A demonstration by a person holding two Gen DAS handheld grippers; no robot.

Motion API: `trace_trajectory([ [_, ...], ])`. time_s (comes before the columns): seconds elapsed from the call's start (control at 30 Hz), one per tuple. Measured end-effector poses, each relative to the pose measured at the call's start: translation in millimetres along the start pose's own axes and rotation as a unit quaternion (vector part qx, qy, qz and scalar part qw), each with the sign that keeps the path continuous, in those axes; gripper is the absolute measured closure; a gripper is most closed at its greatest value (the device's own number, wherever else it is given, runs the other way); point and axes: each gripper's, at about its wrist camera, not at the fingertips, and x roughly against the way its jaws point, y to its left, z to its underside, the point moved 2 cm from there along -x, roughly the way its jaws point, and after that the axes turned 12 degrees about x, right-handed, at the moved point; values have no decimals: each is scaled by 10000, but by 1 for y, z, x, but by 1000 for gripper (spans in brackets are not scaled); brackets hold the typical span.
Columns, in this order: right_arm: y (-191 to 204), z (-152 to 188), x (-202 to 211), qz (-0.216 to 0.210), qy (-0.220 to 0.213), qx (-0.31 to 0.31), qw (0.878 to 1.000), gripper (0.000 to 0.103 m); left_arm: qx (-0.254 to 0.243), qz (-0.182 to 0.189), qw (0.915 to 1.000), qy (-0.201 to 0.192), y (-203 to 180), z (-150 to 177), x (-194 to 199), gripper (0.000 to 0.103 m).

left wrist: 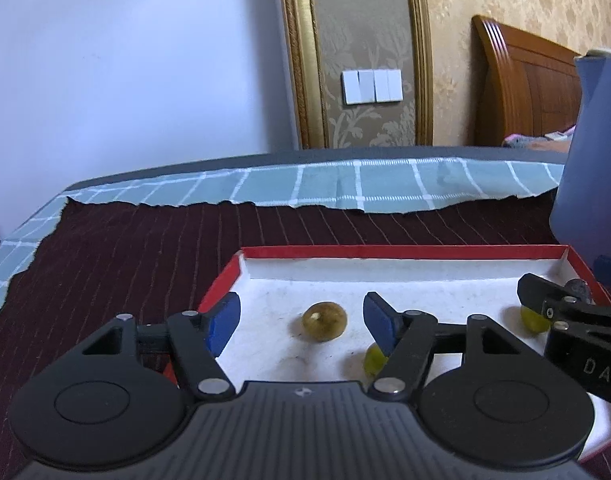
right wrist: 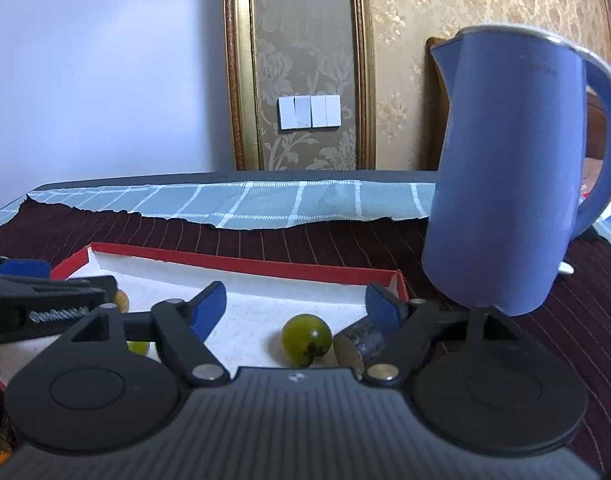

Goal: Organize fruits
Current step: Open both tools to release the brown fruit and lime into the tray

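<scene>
Plainly open jaws, fruit [right wrist: 306, 340] unheld.

Soft, even daylight, faint shadows, fisheye bending at the edges, slight blur on the kettle [right wrist: 509, 184].

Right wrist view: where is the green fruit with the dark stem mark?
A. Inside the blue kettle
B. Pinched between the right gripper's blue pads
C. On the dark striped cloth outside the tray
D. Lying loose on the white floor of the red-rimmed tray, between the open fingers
D. The green fruit rests on the white floor of the red-rimmed tray, and the right gripper stands open with neither pad touching it.
</scene>
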Motion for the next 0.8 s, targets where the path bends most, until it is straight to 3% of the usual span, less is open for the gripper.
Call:
trace_trajectory([
  [0.13,3,1,8,-14,-81,0,10000,18,-103,-11,9999,-59,2,7,12,35],
  [0.8,17,16,34,38,-166,231,9996,5,187,262,9994,92,31,36,47,35],
])
